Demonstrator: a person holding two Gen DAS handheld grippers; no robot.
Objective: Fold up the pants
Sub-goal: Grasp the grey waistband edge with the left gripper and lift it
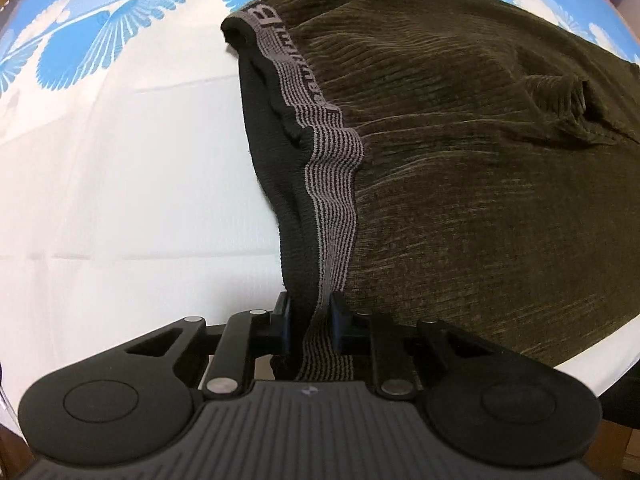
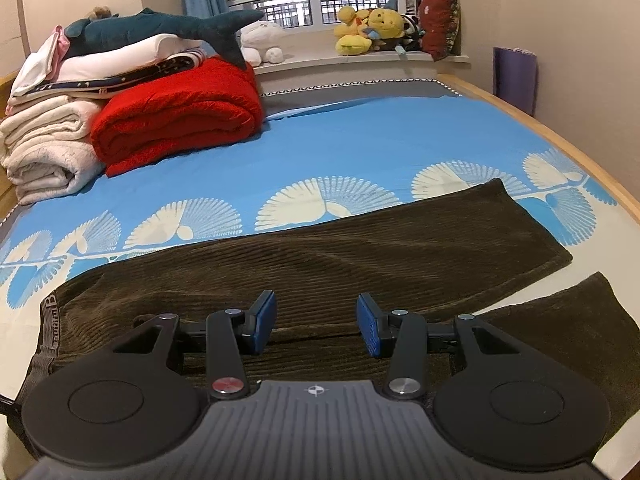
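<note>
Dark olive corduroy pants lie flat on the bed, legs stretching to the right in the right wrist view. Their grey striped waistband runs down into my left gripper, whose blue pads are shut on the band and its black lining, lifting that edge off the sheet. My right gripper hovers over the pants near the crotch, jaws open, nothing between the blue pads. The waistband shows at the left edge of that view.
The bed sheet is blue with white fan patterns. A red folded blanket, cream blankets and a plush shark sit at the far left. Stuffed toys line the windowsill. The wooden bed edge curves along the right.
</note>
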